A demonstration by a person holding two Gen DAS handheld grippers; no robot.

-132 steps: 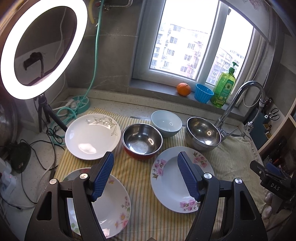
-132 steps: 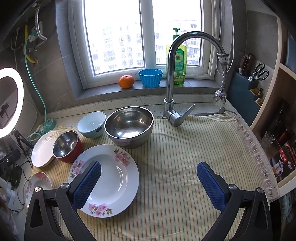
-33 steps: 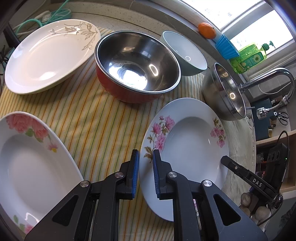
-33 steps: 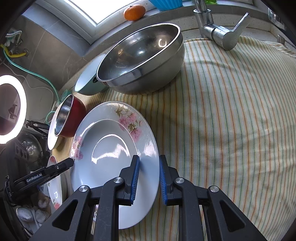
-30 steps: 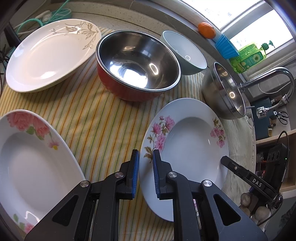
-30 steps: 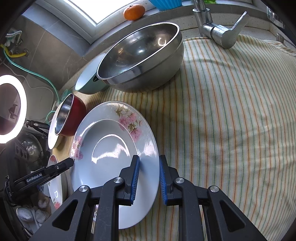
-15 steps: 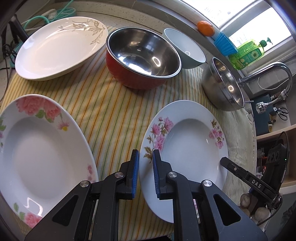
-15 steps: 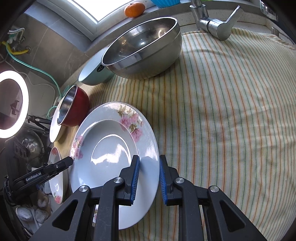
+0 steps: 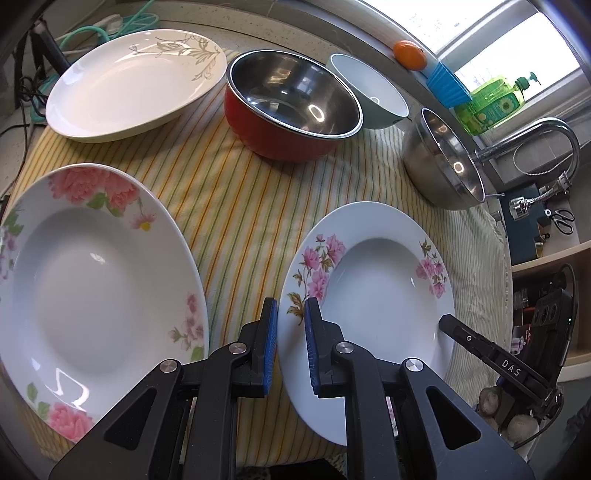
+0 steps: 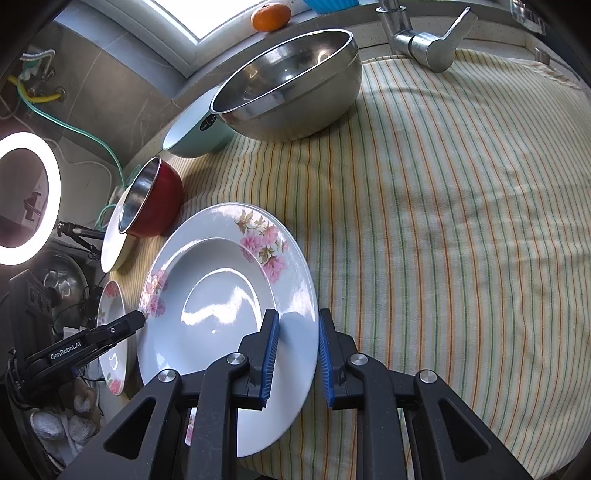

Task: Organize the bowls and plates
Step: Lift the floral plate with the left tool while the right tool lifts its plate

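Note:
A white deep plate with pink flowers [image 9: 369, 280] [image 10: 218, 295] is held between both grippers over the striped cloth. My left gripper [image 9: 290, 332] is shut on its left rim. My right gripper [image 10: 297, 347] is shut on its right rim, and one of its fingers [image 9: 448, 322] shows in the left wrist view. A second flowered plate [image 9: 92, 280] [image 10: 110, 325] lies just to the left. Behind stand a white plate with a gold leaf pattern [image 9: 136, 85], a red bowl with a steel inside [image 9: 291, 103] [image 10: 151, 199], a pale blue bowl [image 9: 373, 92] [image 10: 195, 129] and a large steel bowl [image 9: 443, 162] [image 10: 291, 85].
The striped cloth [image 10: 443, 221] covers the counter, bare on the right side. A tap [image 10: 424, 44] stands at the back right. An orange [image 10: 271, 16], a blue cup [image 9: 447, 86] and a green soap bottle [image 9: 495, 103] sit on the sill. A ring light [image 10: 22, 195] and cables are at the left.
Both grippers have carried the flowered plate to the left and towards the near edge, closer to the second flowered plate. Both grips are unchanged.

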